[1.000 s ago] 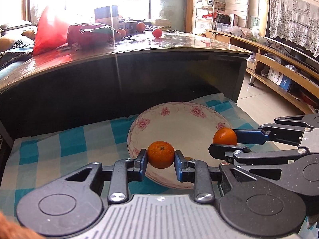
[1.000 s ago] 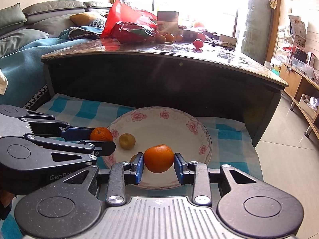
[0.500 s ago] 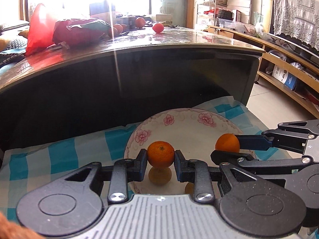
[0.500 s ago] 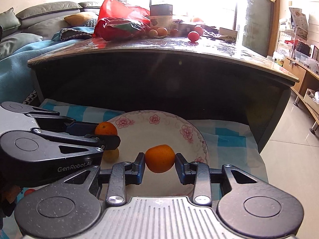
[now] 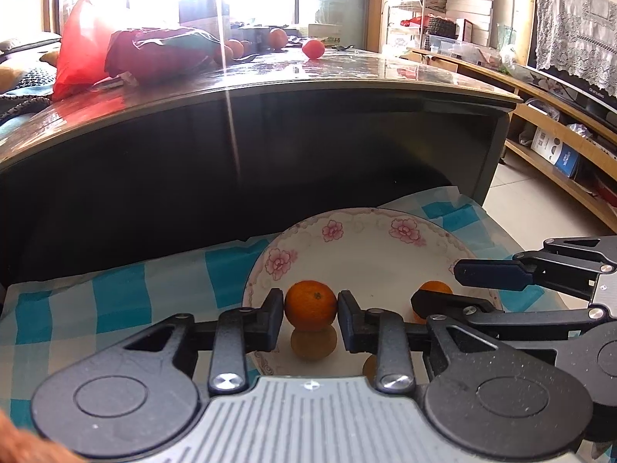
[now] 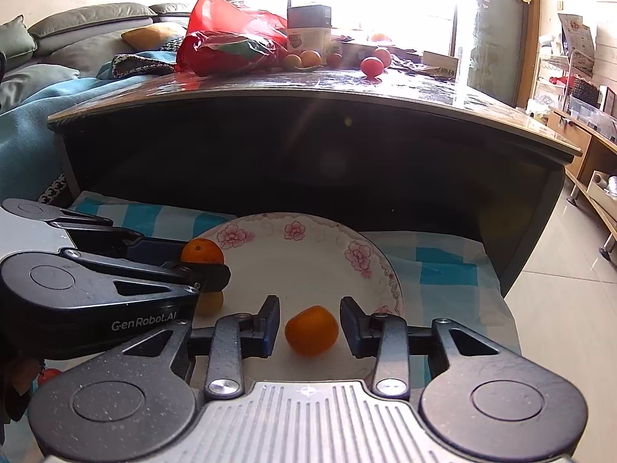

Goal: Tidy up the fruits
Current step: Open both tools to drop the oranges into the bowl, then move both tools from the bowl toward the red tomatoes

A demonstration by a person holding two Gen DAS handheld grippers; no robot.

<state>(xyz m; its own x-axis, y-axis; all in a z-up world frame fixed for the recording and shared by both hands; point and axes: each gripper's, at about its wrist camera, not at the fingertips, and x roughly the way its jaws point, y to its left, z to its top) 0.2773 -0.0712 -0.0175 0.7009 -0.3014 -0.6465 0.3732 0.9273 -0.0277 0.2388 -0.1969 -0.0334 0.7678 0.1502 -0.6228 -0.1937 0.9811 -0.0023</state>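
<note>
Right orange (image 6: 311, 331): now sitting loose on the flowered plate (image 6: 308, 258), not squeezed like half a second ago.
Right gripper (image 6: 310, 326): spreading apart, touching nothing.
Left orange (image 5: 310, 305): staying pinched, hanging just above a yellowish fruit (image 5: 313, 342) on the plate.
Left gripper (image 5: 310, 310): clamping on it.
Meaning: one orange probably done; letting go of the other likely coming next.
Bench (image 5: 270, 81): holding more fruit behind.

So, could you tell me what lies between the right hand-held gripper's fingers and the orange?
Nothing: in the right wrist view, the right hand-held gripper stands open, with bare plate either side of the orange.
</note>
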